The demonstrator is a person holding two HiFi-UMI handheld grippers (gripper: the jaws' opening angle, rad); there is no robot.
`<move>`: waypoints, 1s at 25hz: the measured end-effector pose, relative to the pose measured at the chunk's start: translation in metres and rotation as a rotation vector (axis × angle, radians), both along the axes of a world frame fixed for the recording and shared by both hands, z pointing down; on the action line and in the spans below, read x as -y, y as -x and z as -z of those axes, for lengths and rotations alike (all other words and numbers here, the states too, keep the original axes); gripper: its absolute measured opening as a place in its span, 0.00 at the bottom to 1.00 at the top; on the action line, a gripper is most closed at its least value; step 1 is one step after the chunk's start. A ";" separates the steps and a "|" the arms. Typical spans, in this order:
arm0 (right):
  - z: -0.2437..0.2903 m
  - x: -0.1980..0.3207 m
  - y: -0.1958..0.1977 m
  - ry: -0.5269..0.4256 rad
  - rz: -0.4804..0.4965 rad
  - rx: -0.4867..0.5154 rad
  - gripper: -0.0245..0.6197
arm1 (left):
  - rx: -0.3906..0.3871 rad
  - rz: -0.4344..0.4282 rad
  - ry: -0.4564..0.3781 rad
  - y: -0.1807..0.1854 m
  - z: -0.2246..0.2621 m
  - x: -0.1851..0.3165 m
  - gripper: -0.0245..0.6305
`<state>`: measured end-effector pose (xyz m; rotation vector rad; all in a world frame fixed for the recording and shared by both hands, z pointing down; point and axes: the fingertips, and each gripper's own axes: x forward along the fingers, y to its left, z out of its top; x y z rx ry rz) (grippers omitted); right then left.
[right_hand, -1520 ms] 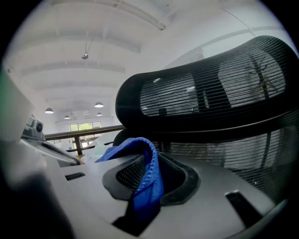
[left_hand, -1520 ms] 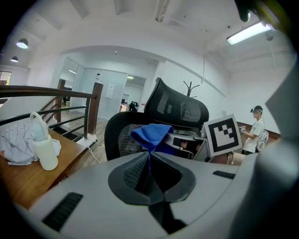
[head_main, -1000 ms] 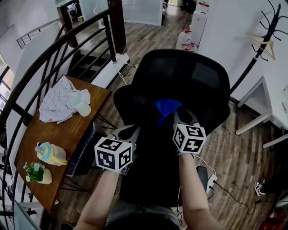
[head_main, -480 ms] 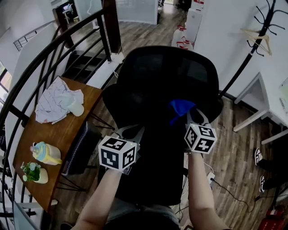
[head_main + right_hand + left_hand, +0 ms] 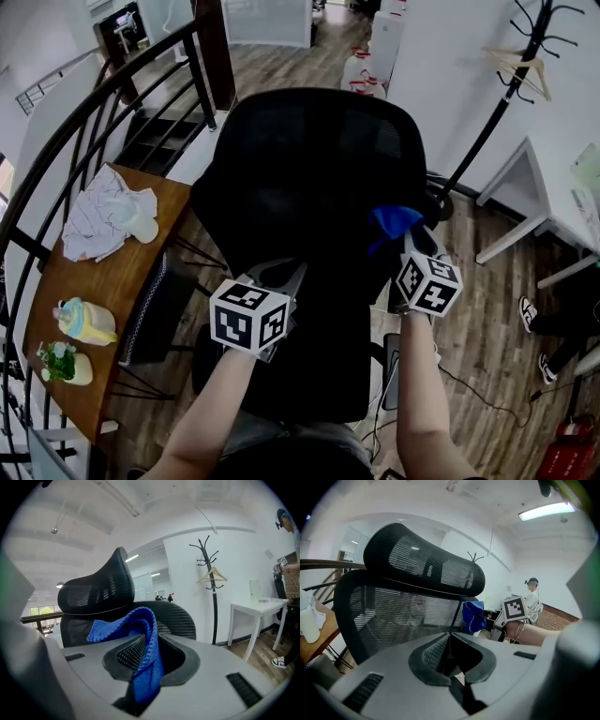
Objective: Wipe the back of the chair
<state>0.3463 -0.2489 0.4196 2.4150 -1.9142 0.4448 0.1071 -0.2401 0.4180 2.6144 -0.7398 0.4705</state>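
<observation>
A black mesh office chair is seen from behind, its back (image 5: 309, 178) filling the middle of the head view. My right gripper (image 5: 409, 240) is shut on a blue cloth (image 5: 394, 221), and the cloth lies against the right edge of the chair back. In the right gripper view the blue cloth (image 5: 143, 639) hangs folded between the jaws, with the headrest (image 5: 98, 592) beyond it. My left gripper (image 5: 287, 277) is held low behind the middle of the back, shut on nothing. In its own view the left gripper (image 5: 450, 637) faces the chair back (image 5: 393, 616), with the blue cloth (image 5: 472, 616) off to the right.
A wooden side table (image 5: 122, 272) stands at the left with a crumpled garment (image 5: 98, 216), a bottle (image 5: 82, 322) and a small plant (image 5: 58, 364). A black curved railing (image 5: 84, 141) runs behind it. A coat rack (image 5: 506, 94) and a white table (image 5: 553, 216) stand at the right.
My right gripper has carried the blue cloth rightward across the chair back, from near the middle to the right edge. The left gripper has hardly moved.
</observation>
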 end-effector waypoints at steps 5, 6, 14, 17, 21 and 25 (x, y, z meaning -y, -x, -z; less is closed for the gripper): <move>-0.005 -0.023 -0.021 0.003 -0.071 0.024 0.18 | -0.003 -0.017 0.010 -0.009 -0.003 -0.010 0.07; -0.007 -0.027 -0.023 0.001 -0.081 0.034 0.18 | -0.002 -0.018 0.012 -0.009 -0.004 -0.012 0.07; -0.011 -0.037 0.014 -0.020 -0.029 0.075 0.18 | 0.006 0.000 0.027 0.009 -0.013 -0.018 0.07; -0.016 -0.031 0.047 -0.013 0.037 0.084 0.18 | 0.019 0.015 0.037 0.025 -0.020 -0.021 0.07; -0.022 -0.018 0.090 -0.002 0.110 0.097 0.18 | 0.025 0.057 0.049 0.052 -0.024 -0.018 0.07; -0.023 -0.006 0.136 -0.002 0.188 0.113 0.18 | 0.021 0.098 0.051 0.079 -0.025 -0.012 0.07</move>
